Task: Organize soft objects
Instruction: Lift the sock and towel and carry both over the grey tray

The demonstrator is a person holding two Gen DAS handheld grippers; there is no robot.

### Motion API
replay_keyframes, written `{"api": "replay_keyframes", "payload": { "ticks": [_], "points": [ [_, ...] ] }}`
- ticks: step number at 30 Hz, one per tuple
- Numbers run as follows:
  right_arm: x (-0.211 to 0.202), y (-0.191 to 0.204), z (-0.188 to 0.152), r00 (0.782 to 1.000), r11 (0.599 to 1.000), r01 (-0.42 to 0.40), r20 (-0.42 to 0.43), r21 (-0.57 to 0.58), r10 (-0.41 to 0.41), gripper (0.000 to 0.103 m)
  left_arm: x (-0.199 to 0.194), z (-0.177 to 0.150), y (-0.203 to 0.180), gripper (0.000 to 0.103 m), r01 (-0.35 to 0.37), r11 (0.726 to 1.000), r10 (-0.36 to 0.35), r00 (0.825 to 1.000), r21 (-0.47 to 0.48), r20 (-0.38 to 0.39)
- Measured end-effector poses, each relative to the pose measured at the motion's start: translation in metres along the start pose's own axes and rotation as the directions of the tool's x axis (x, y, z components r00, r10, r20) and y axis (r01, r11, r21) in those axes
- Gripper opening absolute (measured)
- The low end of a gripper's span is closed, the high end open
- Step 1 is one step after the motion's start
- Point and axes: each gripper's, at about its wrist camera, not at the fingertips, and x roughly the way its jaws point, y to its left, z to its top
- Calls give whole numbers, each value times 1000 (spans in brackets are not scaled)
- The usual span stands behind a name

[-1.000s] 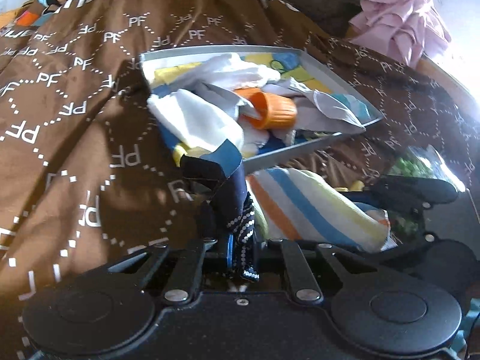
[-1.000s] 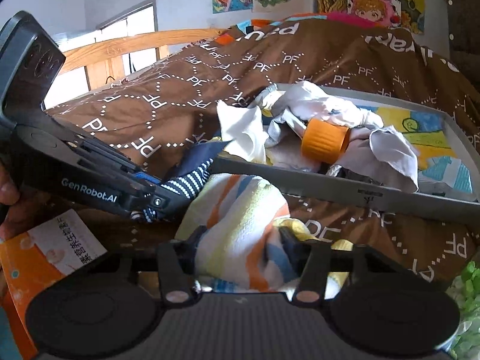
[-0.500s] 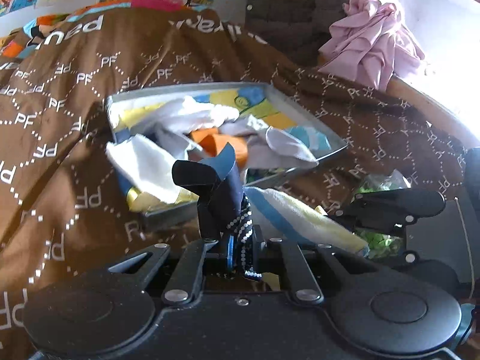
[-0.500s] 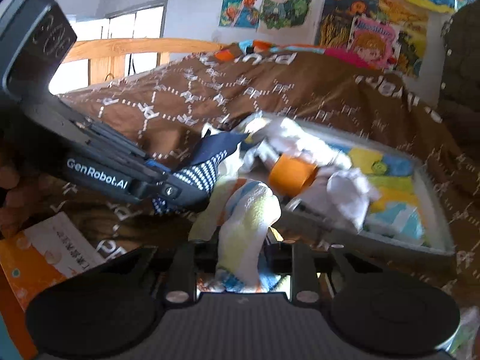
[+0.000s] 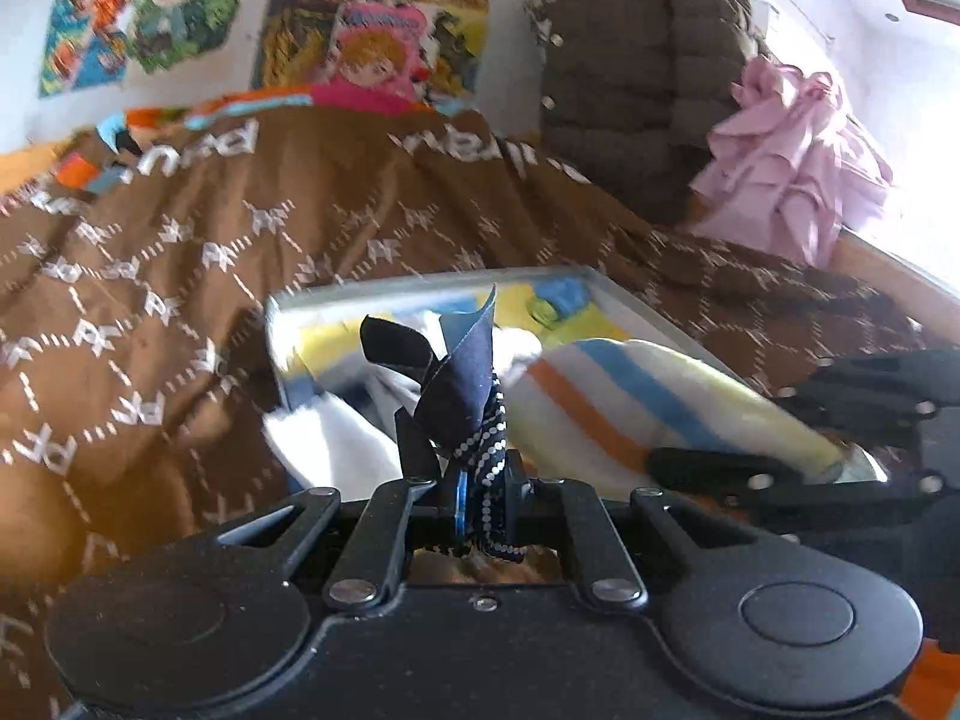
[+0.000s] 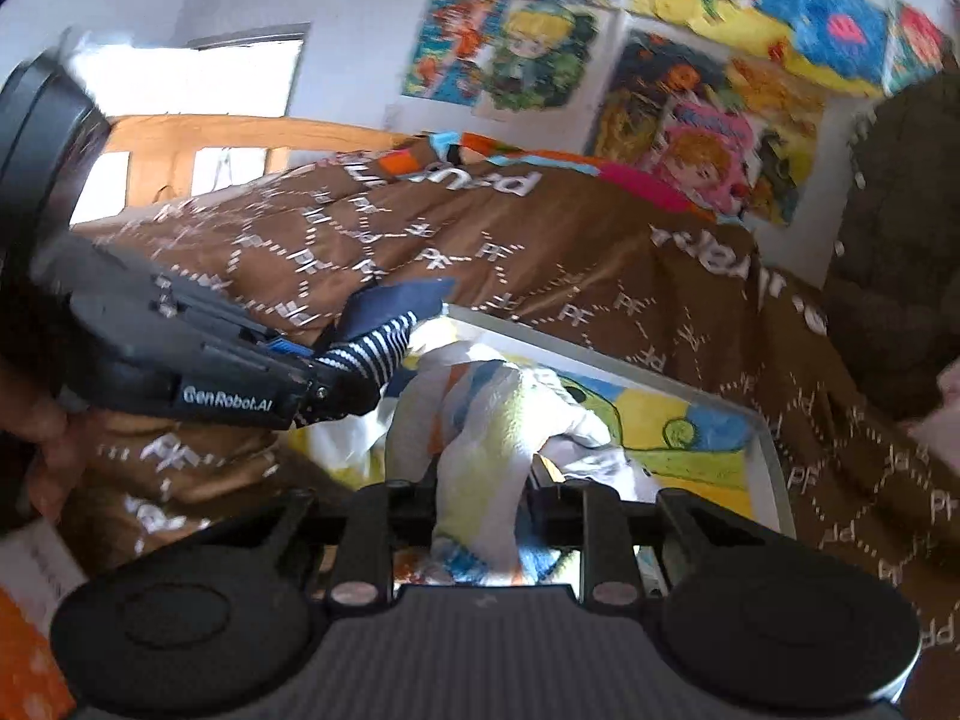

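left gripper [image 5: 465, 480]: jaws nearly closed, pinching a navy cloth [image 5: 462, 384] with a white dotted and striped edge; the cloth stands up out of the jaws, its free corner folded over. in the right wrist view the same gripper [image 6: 336, 387] enters from the left with the cloth [image 6: 384, 330] sticking out of its tip, a hand [image 6: 42, 450] at the frame edge behind it.

centre: a grey tray [image 5: 420, 288] lies on the brown patterned bedspread [image 5: 150, 300], holding white cloths [image 5: 336, 444] over a yellow and blue printed base.

right gripper [image 6: 483, 501]: jaws partly closed, clamped on a striped towel [image 6: 498, 438] of white, yellow, blue and orange. the towel hangs bunched between the pads, in front of the tray [image 6: 762, 456]. in the left wrist view the towel [image 5: 636, 408] stretches from the right gripper [image 5: 750, 474] over the tray's near right side.

far right: a pink garment [image 5: 798, 174] beside a dark quilted jacket [image 5: 630, 78].
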Motion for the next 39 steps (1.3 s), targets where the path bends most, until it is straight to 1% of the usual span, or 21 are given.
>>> {"api": "replay_keyframes", "payload": {
  "ticks": [2, 7, 10, 12, 13, 15, 18, 21, 26, 31, 39],
  "points": [
    [7, -9, 9, 1000, 999, 6, -18, 34, -5, 27, 5, 6, 0, 11, -25, 1000, 25, 999, 13, 27],
    [23, -31, 26, 999, 999, 45, -23, 6, -45, 27, 31, 31, 1, 11, -43, 998, 45, 997, -36, 62],
    [38, -47, 38, 997, 997, 69, -47, 47, -67, 27, 45, 39, -2, 11, -57, 998, 60, 995, -41, 85],
    [49, -60, 44, 994, 992, 79, -82, 100, -71, 27, 55, 40, -4, 11, -88, 994, 93, 992, -60, 88],
    [54, -66, 46, 993, 989, 84, -96, 118, -72, 27, 61, 40, -4, 11, -99, 992, 106, 991, -84, 84],
    [64, -75, 49, 990, 988, 94, -115, 126, -80, 27, 71, 39, -2, 11, -111, 984, 122, 990, -137, 74],
    [80, -84, 52, 986, 988, 112, -138, 111, -96, 27, 83, 38, -4, 11, -125, 981, 137, 988, -151, 72],
    [96, -92, 51, 980, 982, 129, -169, 134, -106, 27, 96, 39, -8, 11, -118, 981, 129, 990, -156, 64],
    [115, -101, 41, 971, 971, 160, -207, 175, -123, 28, 109, 34, -16, 11, -106, 987, 114, 992, -120, 56],
    [128, -106, 32, 961, 961, 181, -246, 209, -127, 28, 117, 26, -12, 12, -100, 986, 105, 994, -134, 32],
    [138, -109, 24, 956, 957, 190, -263, 221, -129, 29, 123, 18, -7, 14, -97, 987, 100, 995, -131, 20]
  ]
}}
